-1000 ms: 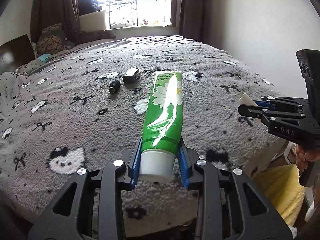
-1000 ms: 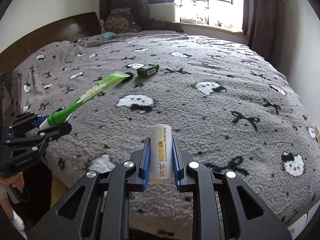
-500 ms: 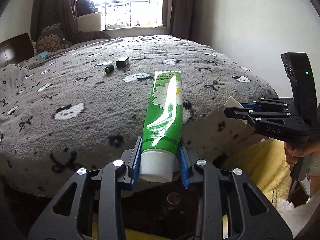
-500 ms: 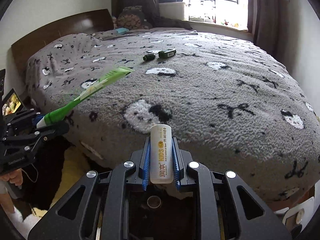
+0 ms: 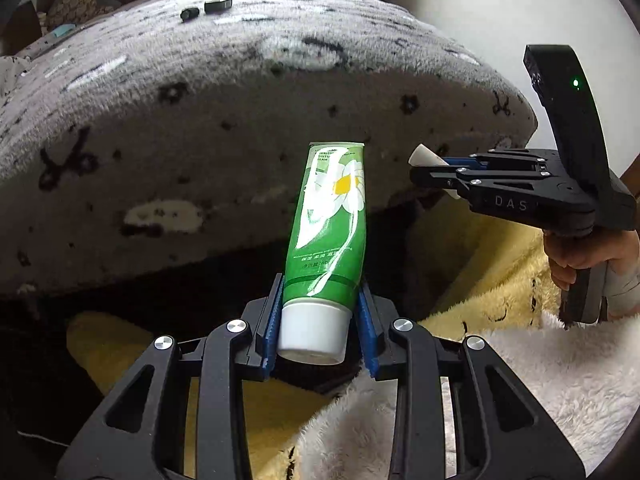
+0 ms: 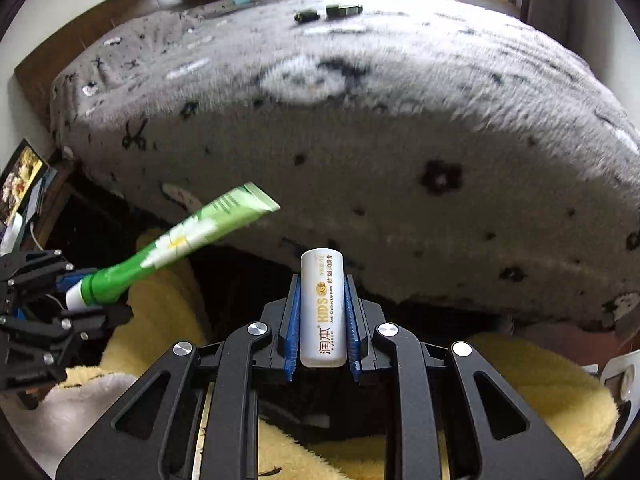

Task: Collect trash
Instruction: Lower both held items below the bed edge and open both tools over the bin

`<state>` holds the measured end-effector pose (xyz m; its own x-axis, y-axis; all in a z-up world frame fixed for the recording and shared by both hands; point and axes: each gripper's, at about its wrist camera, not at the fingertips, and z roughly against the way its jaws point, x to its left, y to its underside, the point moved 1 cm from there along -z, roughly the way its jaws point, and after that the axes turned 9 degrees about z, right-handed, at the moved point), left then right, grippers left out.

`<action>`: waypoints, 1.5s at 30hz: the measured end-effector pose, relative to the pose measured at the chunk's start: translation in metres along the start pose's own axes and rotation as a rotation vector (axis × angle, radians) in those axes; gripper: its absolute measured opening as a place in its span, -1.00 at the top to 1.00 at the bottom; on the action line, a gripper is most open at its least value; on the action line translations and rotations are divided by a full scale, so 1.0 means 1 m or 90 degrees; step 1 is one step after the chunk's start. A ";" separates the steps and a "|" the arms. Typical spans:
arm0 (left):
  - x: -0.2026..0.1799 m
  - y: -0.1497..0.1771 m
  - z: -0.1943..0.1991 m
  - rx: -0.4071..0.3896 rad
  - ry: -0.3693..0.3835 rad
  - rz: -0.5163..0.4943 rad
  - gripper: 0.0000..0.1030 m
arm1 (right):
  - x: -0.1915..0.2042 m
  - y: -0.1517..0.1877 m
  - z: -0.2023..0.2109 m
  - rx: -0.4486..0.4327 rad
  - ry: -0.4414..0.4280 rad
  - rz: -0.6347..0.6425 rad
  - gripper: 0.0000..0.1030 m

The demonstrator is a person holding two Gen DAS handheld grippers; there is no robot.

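My left gripper (image 5: 319, 320) is shut on a green cream tube (image 5: 330, 220) with a white cap, held below the bed's edge; the tube also shows in the right wrist view (image 6: 180, 244). My right gripper (image 6: 323, 312) is shut on a white lip balm stick (image 6: 323, 304); the stick's tip shows in the left wrist view (image 5: 426, 158), to the right of the tube. Two small dark items (image 5: 208, 8) lie far back on the bed (image 5: 200, 100), and they also show in the right wrist view (image 6: 328, 12).
The grey patterned blanket (image 6: 360, 120) hangs over the bed's side in front of both grippers. Yellow and white fluffy fabric (image 5: 500, 280) lies on the floor below. A dark headboard (image 6: 100, 20) and a nightstand with a picture (image 6: 20, 184) stand at left.
Both grippers have dropped from above the bed to below its edge and pulled back, still holding the tube and the stick. The bed top now sits high in both views.
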<state>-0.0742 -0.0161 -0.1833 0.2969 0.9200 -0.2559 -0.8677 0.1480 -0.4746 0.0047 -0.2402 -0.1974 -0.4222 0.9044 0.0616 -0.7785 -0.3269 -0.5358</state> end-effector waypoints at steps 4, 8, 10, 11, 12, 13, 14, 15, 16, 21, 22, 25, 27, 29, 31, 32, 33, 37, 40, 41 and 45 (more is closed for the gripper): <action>0.010 0.009 -0.029 0.053 -0.005 0.020 0.40 | 0.006 0.010 -0.023 0.046 -0.028 -0.008 0.60; 0.022 0.012 -0.058 0.093 -0.011 0.035 0.39 | 0.005 0.021 -0.048 0.092 -0.050 -0.030 0.60; 0.027 0.011 -0.073 0.115 -0.015 0.038 0.39 | 0.004 0.024 -0.062 0.113 -0.065 -0.045 0.60; 0.030 0.011 -0.084 0.131 -0.017 0.039 0.39 | 0.003 0.026 -0.069 0.123 -0.071 -0.052 0.60; 0.032 0.011 -0.092 0.143 -0.020 0.040 0.39 | 0.003 0.028 -0.075 0.131 -0.073 -0.056 0.60; 0.033 0.012 -0.100 0.157 -0.021 0.039 0.39 | 0.003 0.030 -0.083 0.143 -0.076 -0.061 0.60; 0.035 0.014 -0.110 0.175 -0.016 0.041 0.39 | 0.004 0.029 -0.088 0.150 -0.077 -0.063 0.60; 0.037 0.013 -0.118 0.189 -0.012 0.044 0.39 | 0.004 0.030 -0.093 0.158 -0.076 -0.064 0.60; 0.039 0.014 -0.125 0.200 -0.012 0.049 0.39 | 0.005 0.032 -0.099 0.166 -0.076 -0.066 0.60; 0.049 0.012 -0.157 0.230 -0.031 0.066 0.39 | 0.004 0.035 -0.130 0.199 -0.069 -0.080 0.60; 0.049 0.013 -0.160 0.232 -0.035 0.067 0.39 | 0.004 0.035 -0.136 0.203 -0.071 -0.087 0.60; 0.053 0.010 -0.173 0.240 -0.043 0.076 0.39 | 0.002 0.035 -0.147 0.208 -0.073 -0.098 0.60; 0.055 0.006 -0.182 0.242 -0.050 0.083 0.39 | 0.001 0.036 -0.152 0.211 -0.074 -0.105 0.60; 0.052 0.004 -0.189 0.248 -0.051 0.088 0.39 | -0.002 0.037 -0.156 0.215 -0.071 -0.107 0.59; 0.055 0.001 -0.190 0.253 -0.050 0.090 0.38 | -0.002 0.037 -0.157 0.215 -0.070 -0.109 0.57; 0.056 0.001 -0.191 0.255 -0.052 0.091 0.38 | -0.001 0.036 -0.158 0.215 -0.068 -0.109 0.57; 0.057 0.001 -0.192 0.258 -0.052 0.090 0.38 | -0.002 0.036 -0.158 0.215 -0.068 -0.109 0.57; 0.056 -0.002 -0.195 0.261 -0.057 0.091 0.27 | -0.006 0.031 -0.160 0.214 -0.067 -0.114 0.16; 0.056 -0.005 -0.191 0.249 -0.066 0.086 -0.03 | -0.012 0.025 -0.155 0.202 -0.058 -0.120 -0.15; 0.056 -0.007 -0.188 0.243 -0.070 0.085 -0.09 | -0.014 0.024 -0.152 0.197 -0.054 -0.123 -0.17; 0.053 -0.016 -0.173 0.208 -0.095 0.079 -0.61 | -0.019 0.020 -0.136 0.170 -0.035 -0.130 -0.52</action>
<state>0.0247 -0.0327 -0.3347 0.1409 0.9773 -0.1582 -0.9820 0.1176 -0.1476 0.0605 -0.2270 -0.3244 -0.2632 0.9451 0.1937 -0.9406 -0.2067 -0.2694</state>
